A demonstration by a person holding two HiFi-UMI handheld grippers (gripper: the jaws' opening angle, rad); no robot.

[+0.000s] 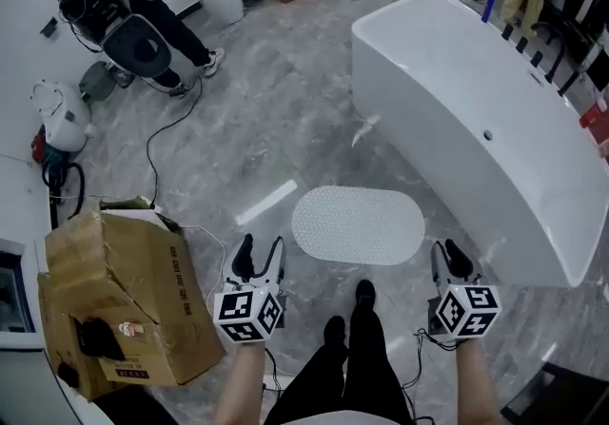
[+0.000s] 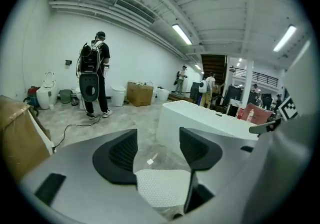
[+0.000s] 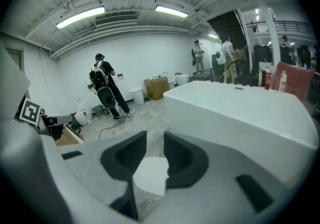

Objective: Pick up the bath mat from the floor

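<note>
bath mat [image 1: 358,223] lay flat on floor, bathtub [image 1: 457,119] at its 2 o'clock. left gripper [image 1: 259,247]: jaws spread wide, nothing between, mat at 1 o'clock, clear of pads. right gripper [image 1: 451,257]: jaws narrowly apart, empty, mat at 10 o'clock, untouched.

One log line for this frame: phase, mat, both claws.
phase: pre-grasp | mat: flat on floor beside tub | left claw: open, empty | right claw: open, empty
</note>
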